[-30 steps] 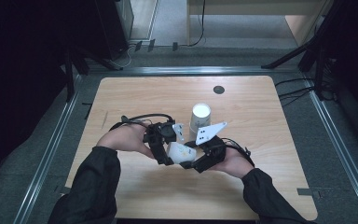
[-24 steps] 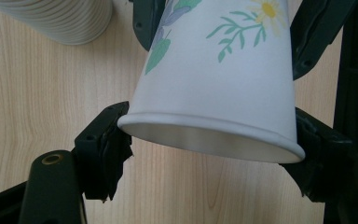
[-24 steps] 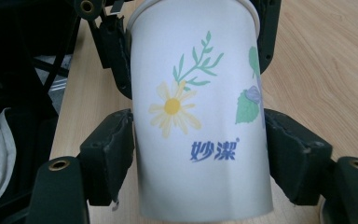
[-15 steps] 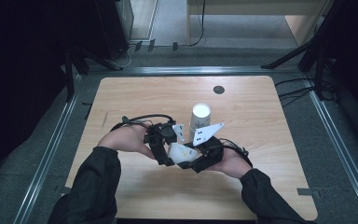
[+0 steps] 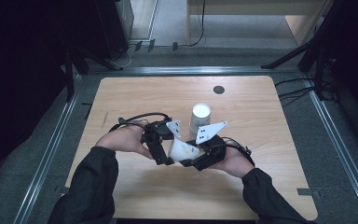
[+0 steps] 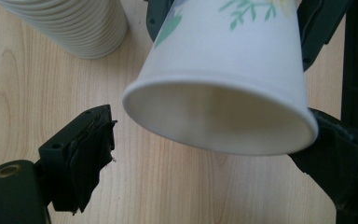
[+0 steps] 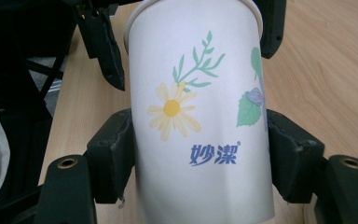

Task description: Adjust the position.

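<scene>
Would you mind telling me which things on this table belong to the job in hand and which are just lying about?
In the job:
- flowered paper cup, clamped in the right gripper
- left gripper, jaws just opened, standing either side of the cup's rim
- stack of paper cups

Lying about:
- round black disc at the far side of the wooden table

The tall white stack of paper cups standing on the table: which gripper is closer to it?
The right gripper, just. It sits directly below the stack of paper cups, clamped on a flowered paper cup. The left gripper lies further left, its jaws having just opened off that cup's rim.
</scene>
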`<state>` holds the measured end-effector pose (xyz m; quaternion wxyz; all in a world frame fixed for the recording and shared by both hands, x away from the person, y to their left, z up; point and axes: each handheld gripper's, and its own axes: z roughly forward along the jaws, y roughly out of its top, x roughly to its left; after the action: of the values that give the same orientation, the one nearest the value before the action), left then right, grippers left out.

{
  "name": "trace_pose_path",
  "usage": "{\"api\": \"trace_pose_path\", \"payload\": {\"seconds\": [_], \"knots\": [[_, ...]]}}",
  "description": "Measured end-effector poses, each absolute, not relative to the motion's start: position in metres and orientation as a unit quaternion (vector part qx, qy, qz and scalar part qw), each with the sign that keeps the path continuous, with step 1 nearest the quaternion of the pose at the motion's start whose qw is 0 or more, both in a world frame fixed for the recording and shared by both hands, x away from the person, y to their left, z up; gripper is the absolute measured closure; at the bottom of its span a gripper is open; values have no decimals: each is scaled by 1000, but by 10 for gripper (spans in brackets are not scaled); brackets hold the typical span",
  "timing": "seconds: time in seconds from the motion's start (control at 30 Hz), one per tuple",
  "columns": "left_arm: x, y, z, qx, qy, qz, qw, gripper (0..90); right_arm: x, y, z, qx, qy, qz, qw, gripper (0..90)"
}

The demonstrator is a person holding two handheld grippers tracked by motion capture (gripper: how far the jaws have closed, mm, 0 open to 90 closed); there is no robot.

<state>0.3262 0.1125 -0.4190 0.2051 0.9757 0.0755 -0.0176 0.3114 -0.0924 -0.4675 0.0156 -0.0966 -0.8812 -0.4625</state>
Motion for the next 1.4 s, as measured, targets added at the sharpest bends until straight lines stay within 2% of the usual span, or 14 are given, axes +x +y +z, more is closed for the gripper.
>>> {"api": "trace_pose_path", "payload": {"seconds": [0.53,0.8,0.87,1.4], "knots": [[321,151,-430,941,125,-36,311,89,312,-111,-459,-106,-862,-496,25,323],[316,156,-439,926,146,-48,346,92,312,-114,-457,-103,-856,-506,27,323],[315,157,-440,920,154,-50,357,133,312,-115,-458,-104,-855,-507,29,323],[319,160,-446,867,191,-94,450,141,315,-119,-461,-109,-848,-516,49,323]]}}
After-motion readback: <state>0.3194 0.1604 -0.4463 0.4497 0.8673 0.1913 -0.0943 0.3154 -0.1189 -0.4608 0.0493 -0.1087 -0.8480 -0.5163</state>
